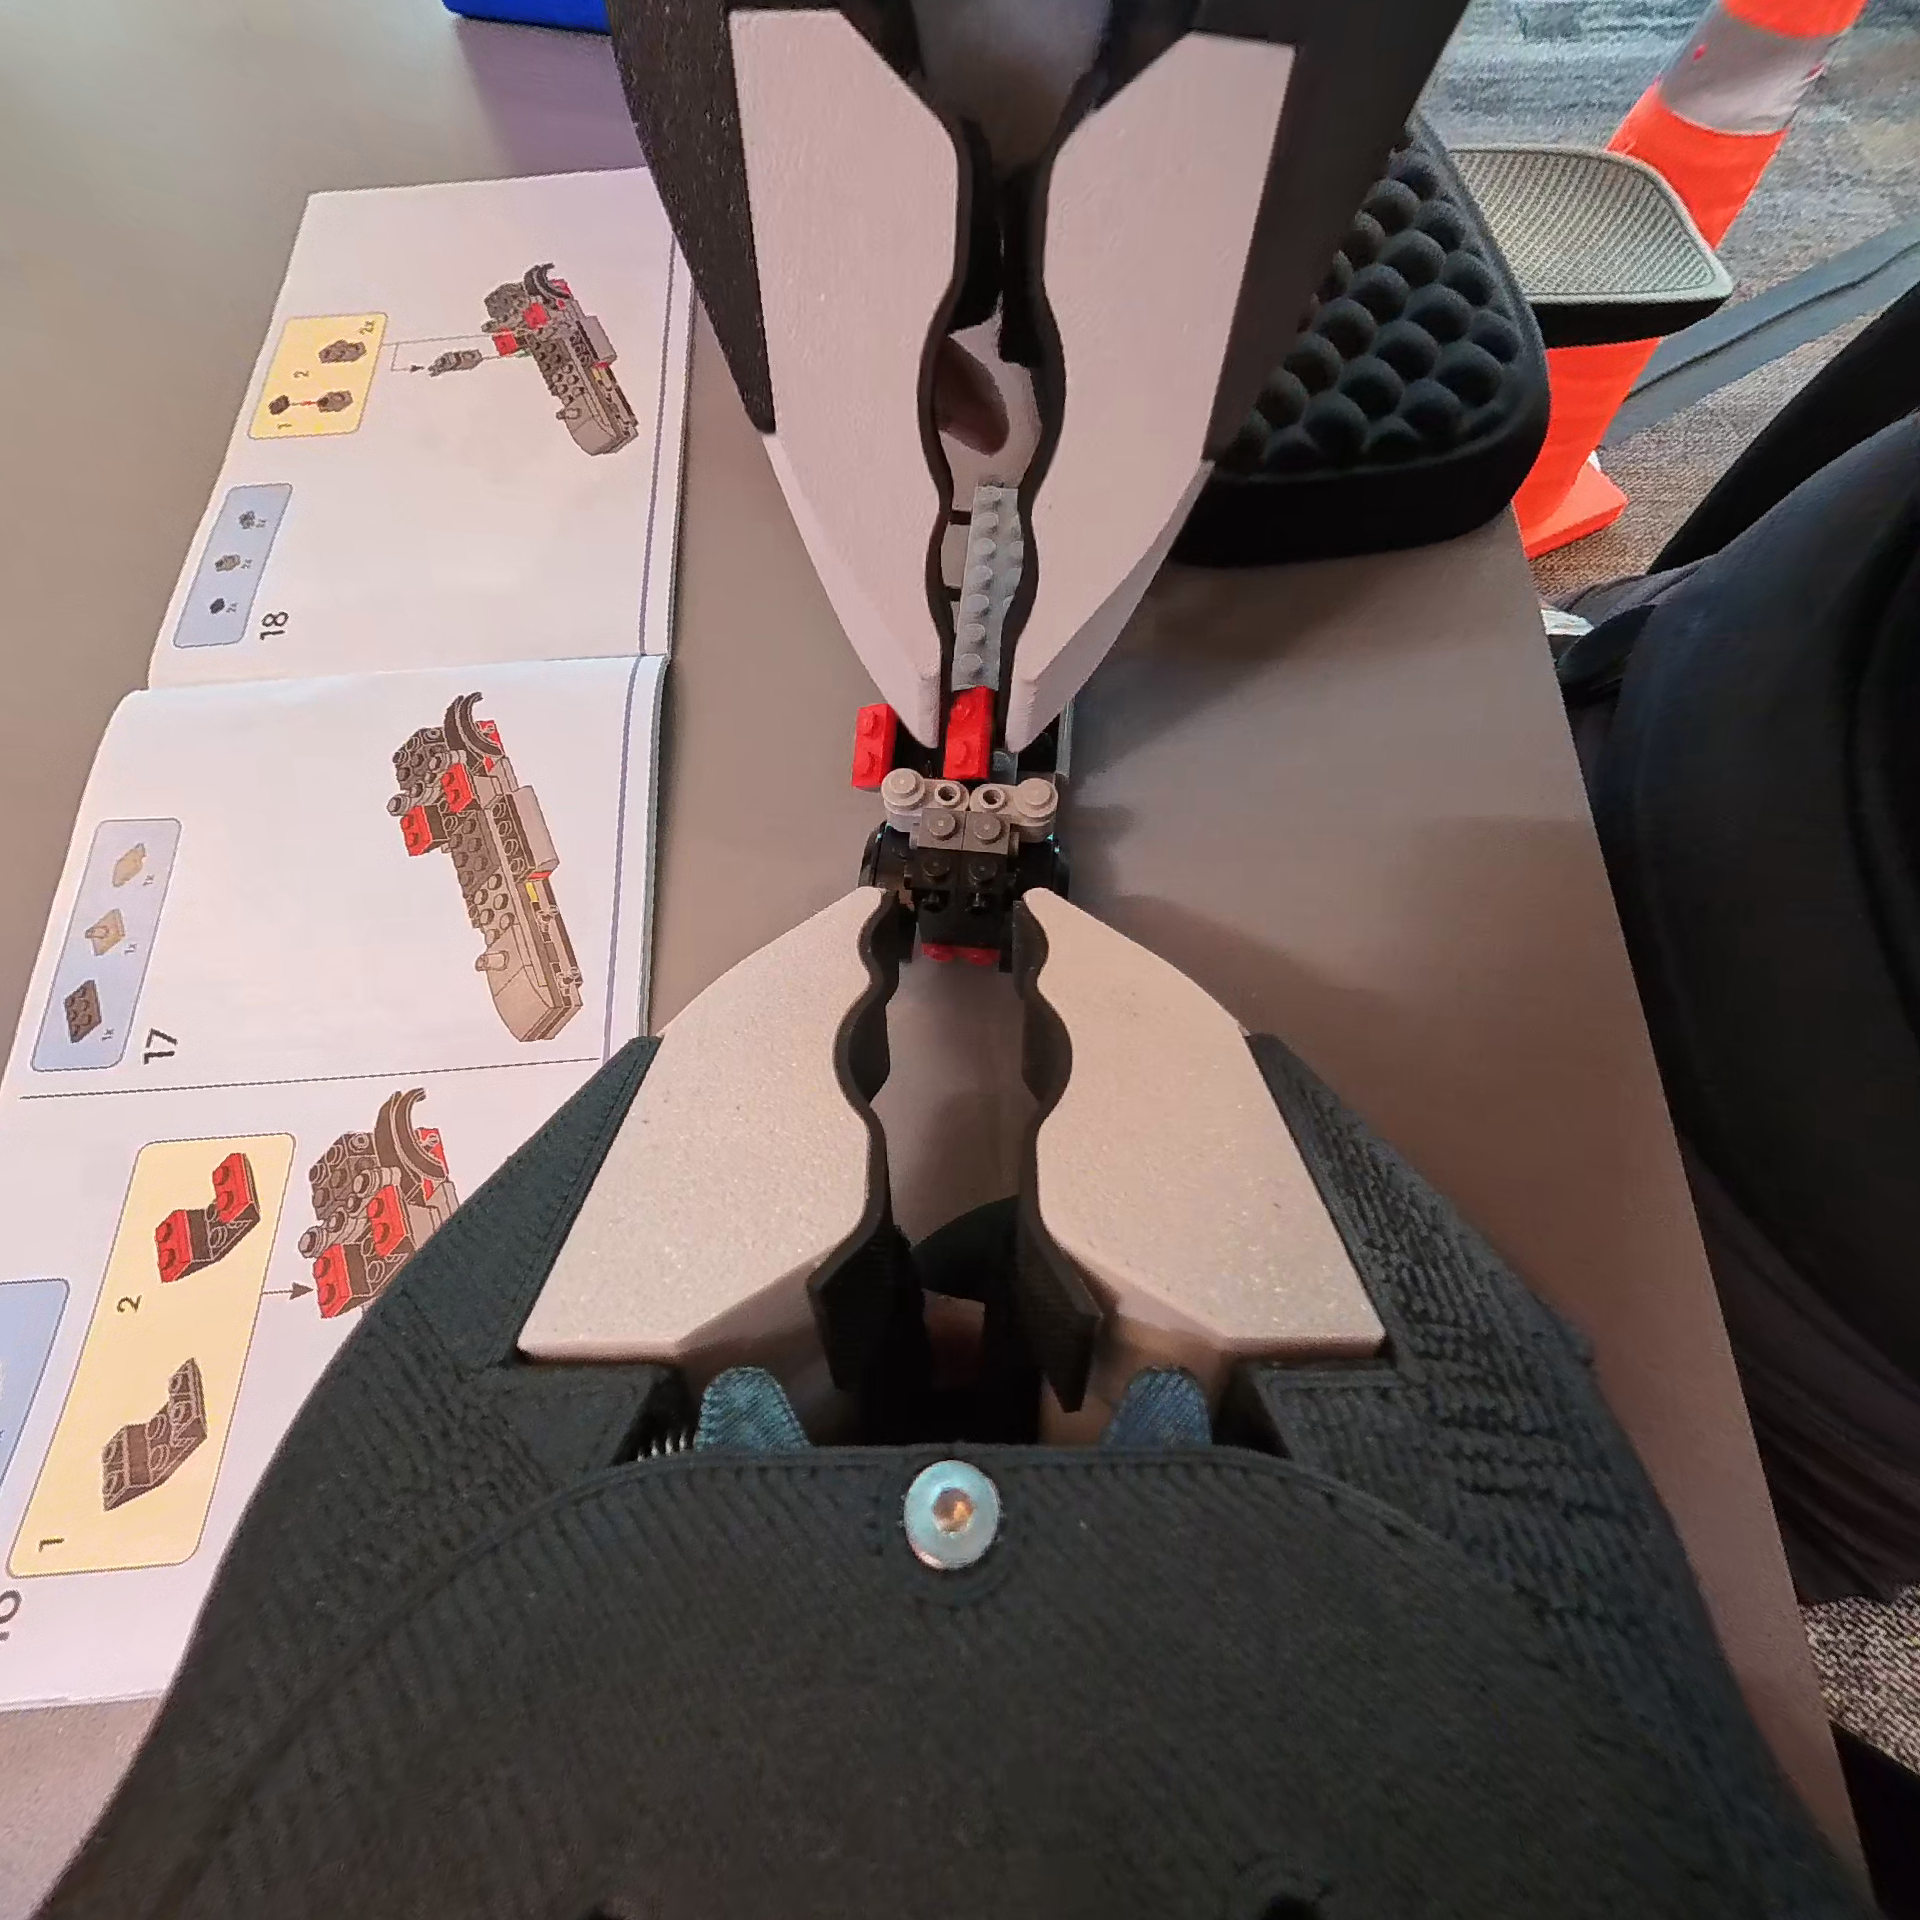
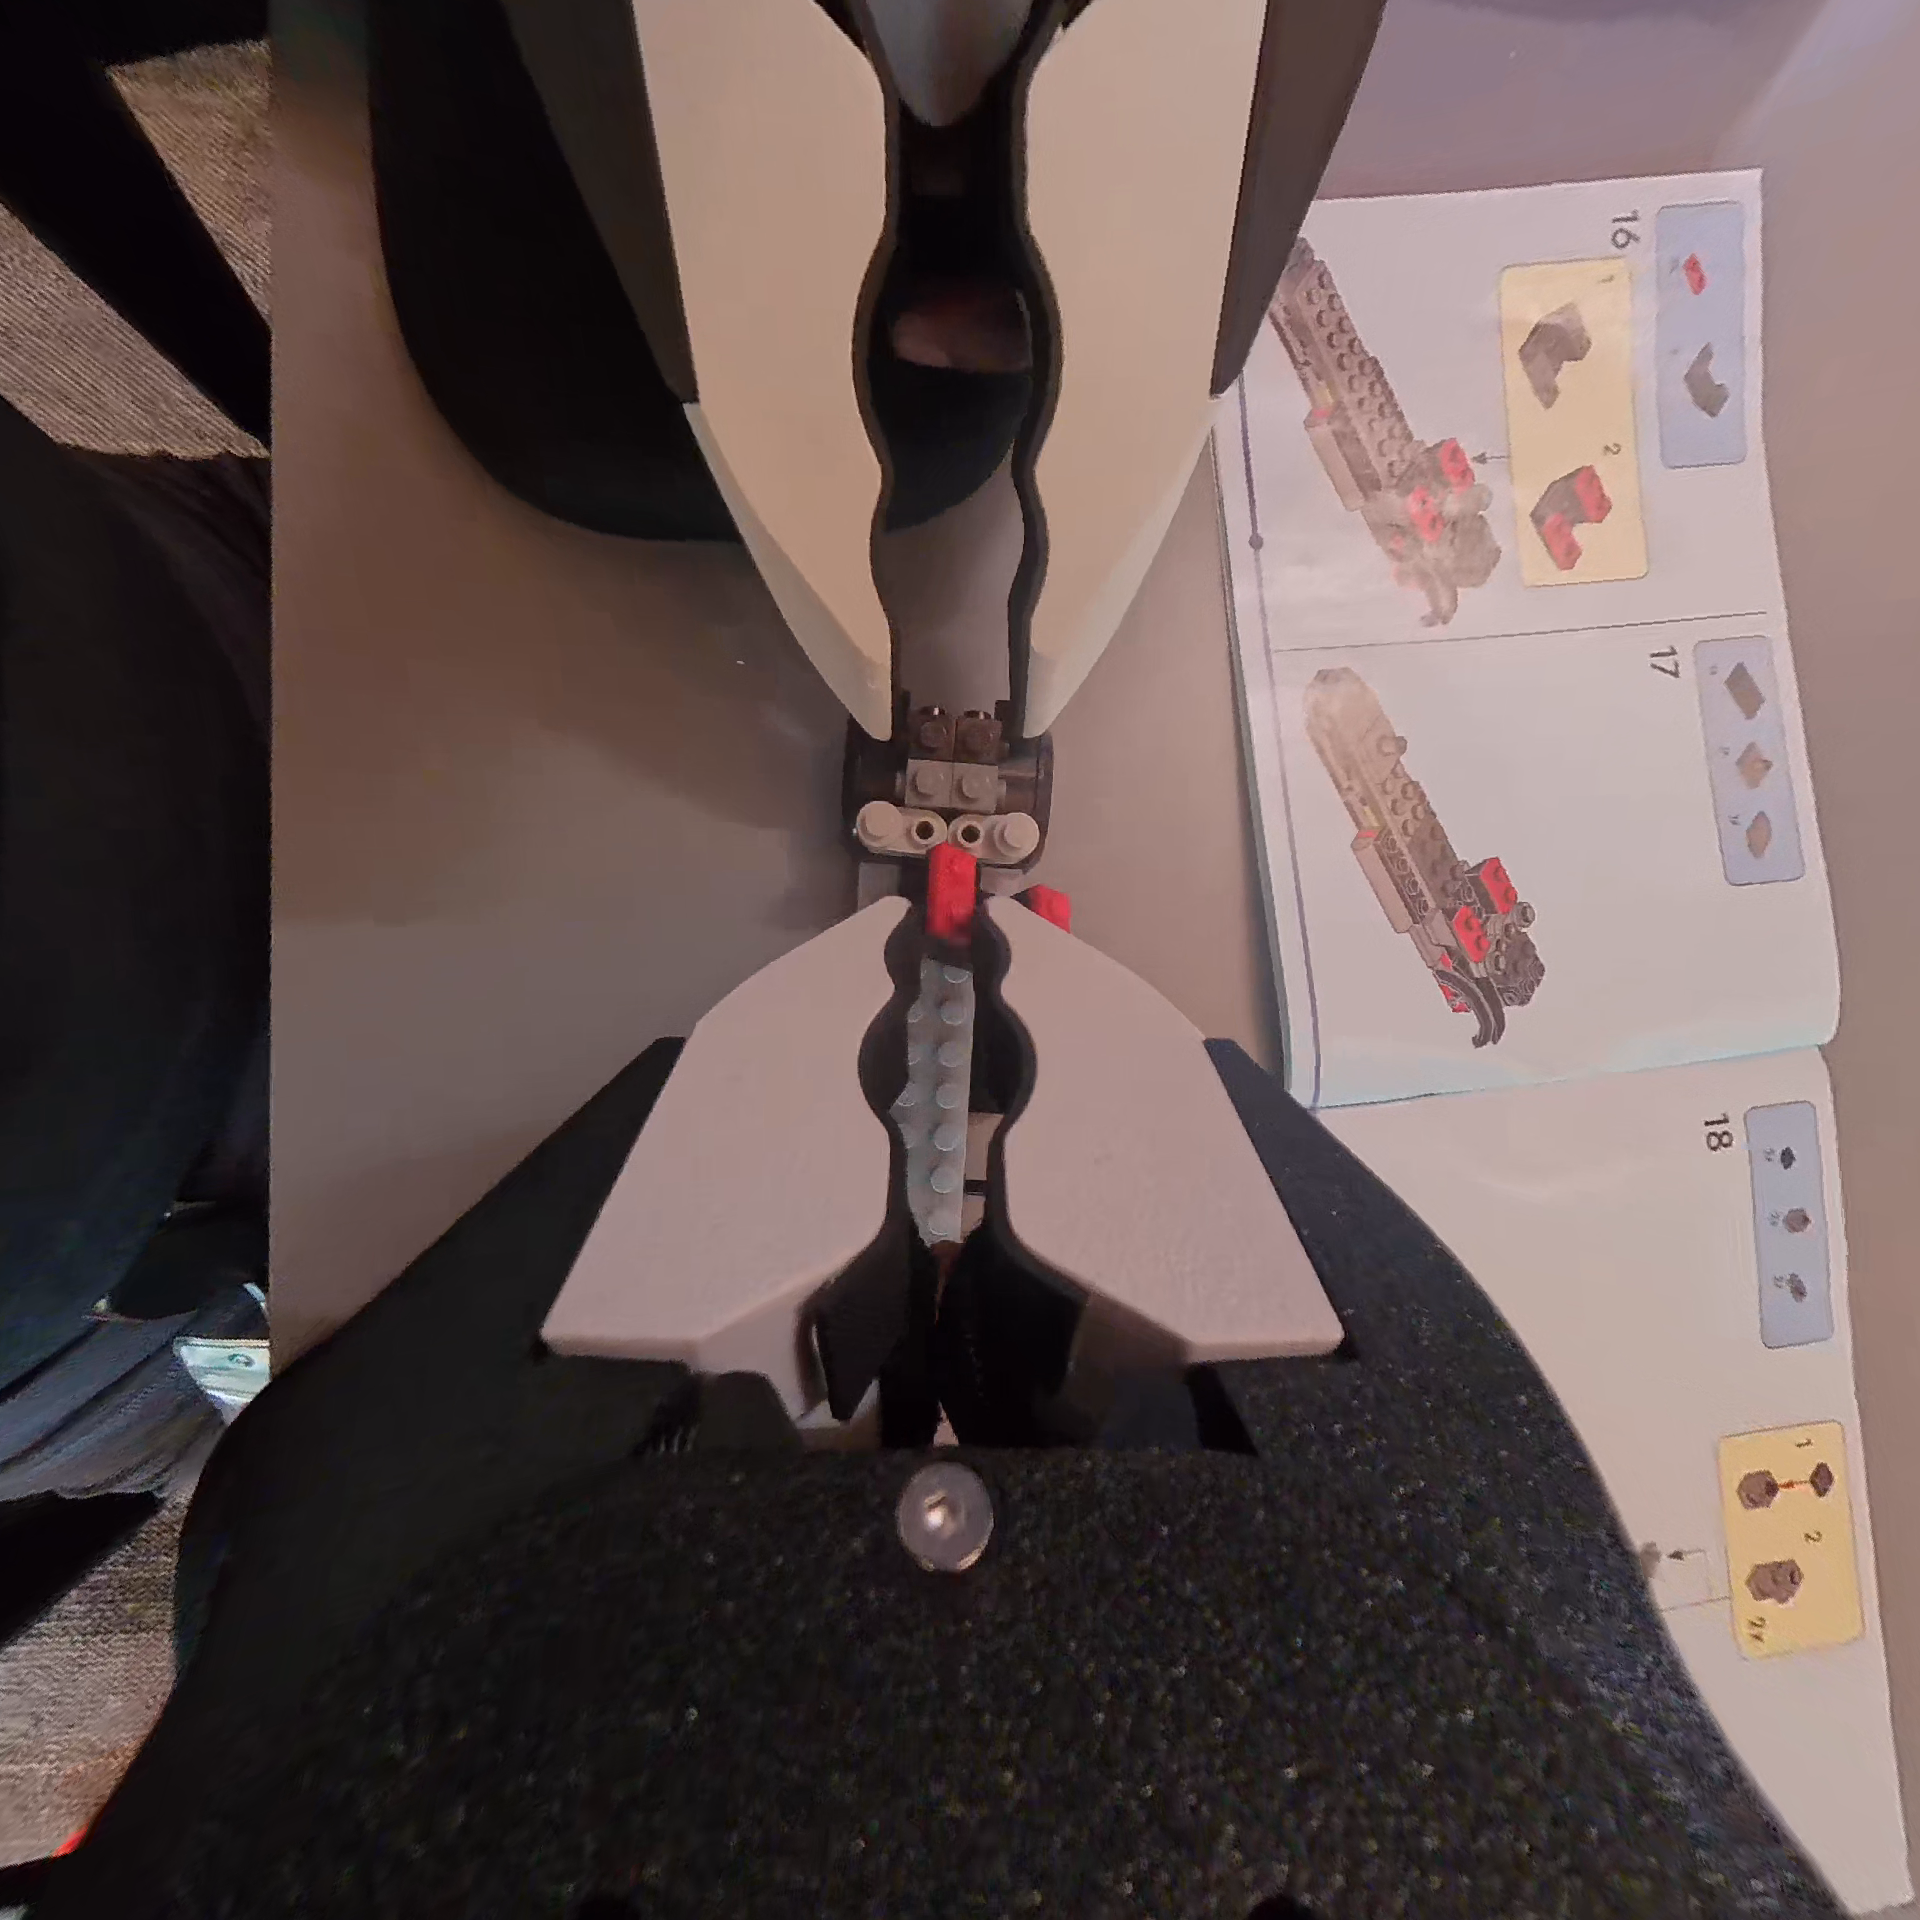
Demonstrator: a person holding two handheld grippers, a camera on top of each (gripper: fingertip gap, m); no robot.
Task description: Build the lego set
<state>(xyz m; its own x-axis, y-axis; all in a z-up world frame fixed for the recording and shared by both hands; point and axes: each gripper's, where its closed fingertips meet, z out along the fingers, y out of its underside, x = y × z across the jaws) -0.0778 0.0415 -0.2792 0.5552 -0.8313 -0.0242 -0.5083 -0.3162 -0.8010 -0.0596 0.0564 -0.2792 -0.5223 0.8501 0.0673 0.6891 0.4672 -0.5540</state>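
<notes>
A long lego model is held between both grippers just above the grey table. It has a studded grey top plate, red bricks, small grey round pieces and a black end. My left gripper is shut on the black end. My right gripper comes from the opposite side and faces it. In the right wrist view my right gripper is shut on the model's long grey body. The left gripper clamps the far dark end. Much of the model is hidden between the fingers.
An open instruction booklet lies flat on the table beside the grippers; it also shows in the right wrist view. A black dimpled cushion sits at the table's far edge. An orange cone stands on the floor. A person in dark clothing is by the table edge. My left and right fingertips are right by each other.
</notes>
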